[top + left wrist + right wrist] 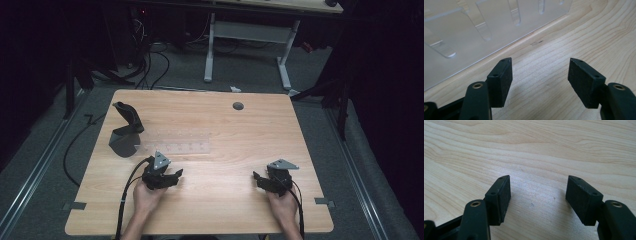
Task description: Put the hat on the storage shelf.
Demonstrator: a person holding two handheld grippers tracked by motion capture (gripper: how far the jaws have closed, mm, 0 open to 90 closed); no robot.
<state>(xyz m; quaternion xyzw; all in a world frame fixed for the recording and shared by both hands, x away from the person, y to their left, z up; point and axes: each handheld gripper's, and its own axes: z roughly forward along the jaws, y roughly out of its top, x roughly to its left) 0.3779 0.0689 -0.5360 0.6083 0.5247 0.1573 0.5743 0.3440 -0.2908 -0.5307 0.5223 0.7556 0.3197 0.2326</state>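
Trouble here would most likely come from the clear slotted rack (172, 148) lying flat on the surface, toward its left edge and about midway between the near and far sides. It is thin, transparent and hard to make out against the pale wood, so I judge a gripper could easily misjudge its rim and shove it along instead of catching it. The left gripper (172, 176) sits just short of the rack's near edge, jaws spread wide with nothing between them; in the left gripper view the left gripper (540, 75) has bare wood under it and the rack (486, 27) just ahead. The right gripper (261, 179) rests near the surface's right near corner, jaws equally wide and empty, well apart from the rack. A dark scanner stand (125, 131) stands just beside the rack's left end, so a sliding rack could knock it. No writing, label or brand is readable anywhere.
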